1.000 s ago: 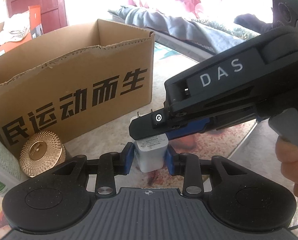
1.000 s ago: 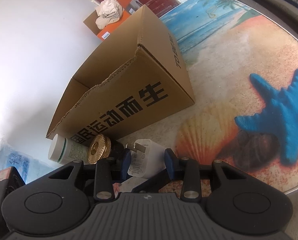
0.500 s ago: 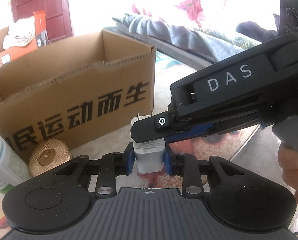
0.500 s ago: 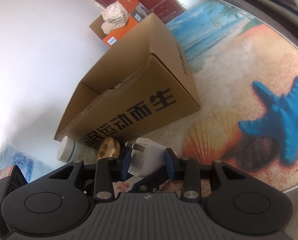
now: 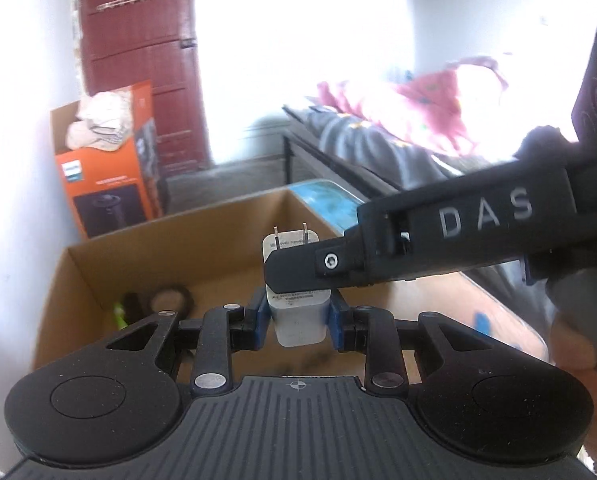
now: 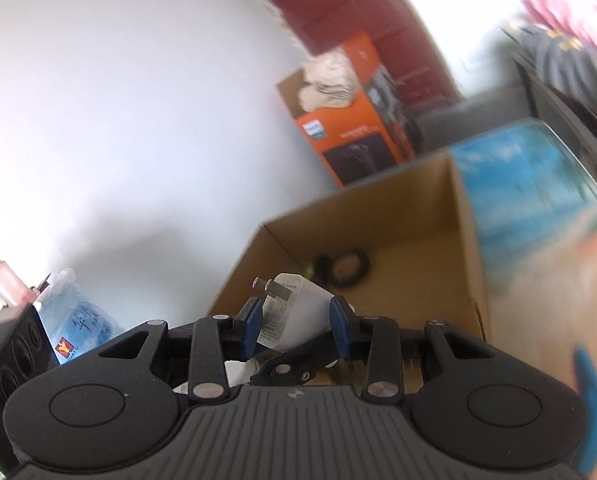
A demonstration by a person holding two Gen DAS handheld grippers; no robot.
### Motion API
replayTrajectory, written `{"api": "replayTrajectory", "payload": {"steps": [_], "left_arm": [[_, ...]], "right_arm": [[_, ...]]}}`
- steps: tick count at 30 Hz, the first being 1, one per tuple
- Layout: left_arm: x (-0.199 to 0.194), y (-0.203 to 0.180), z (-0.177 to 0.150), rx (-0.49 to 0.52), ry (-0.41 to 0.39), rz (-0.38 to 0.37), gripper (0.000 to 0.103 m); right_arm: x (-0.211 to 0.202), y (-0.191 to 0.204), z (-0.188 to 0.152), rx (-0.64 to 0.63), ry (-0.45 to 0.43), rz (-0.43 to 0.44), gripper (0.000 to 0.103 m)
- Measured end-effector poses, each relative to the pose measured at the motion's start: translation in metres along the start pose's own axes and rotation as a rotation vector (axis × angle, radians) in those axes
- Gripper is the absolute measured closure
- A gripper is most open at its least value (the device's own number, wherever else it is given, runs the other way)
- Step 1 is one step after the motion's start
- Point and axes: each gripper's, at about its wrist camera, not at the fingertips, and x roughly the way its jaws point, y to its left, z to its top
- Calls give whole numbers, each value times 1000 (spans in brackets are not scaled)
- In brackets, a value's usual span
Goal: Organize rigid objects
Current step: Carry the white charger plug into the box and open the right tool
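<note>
A white plug charger [image 5: 296, 320] with two prongs is held up in the air over the open cardboard box [image 5: 98, 280]. My left gripper [image 5: 297, 320] is shut on its lower body. My right gripper [image 6: 296, 322] is shut on the same charger [image 6: 294, 312]; in the left wrist view its black finger [image 5: 310, 268] crosses the charger's upper half. Inside the box lie a dark ring-shaped item [image 5: 172, 300] and a small green and black item [image 5: 124, 310]. The box also shows in the right wrist view [image 6: 438, 240].
An orange carton [image 5: 110, 160] with cloth on top stands by the red door [image 5: 138, 60]. A bed with grey and pink bedding [image 5: 398, 128] is at the right. A blue bag and a copper-coloured bottle [image 6: 2, 280] sit at the left in the right wrist view.
Both grippers have lifted the charger from beside the box's front wall up over its open top. The box's inside is now in view; the gold lid and white bottle have left view.
</note>
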Motion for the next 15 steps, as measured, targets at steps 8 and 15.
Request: {"api": "replayTrajectory", "payload": {"steps": [8, 15], "left_arm": [[73, 35, 32, -160, 124, 61, 75], [134, 69, 43, -311, 281, 82, 75]], "right_arm": [[88, -41, 68, 63, 201, 1, 63], [162, -69, 101, 66, 364, -38, 63]]}}
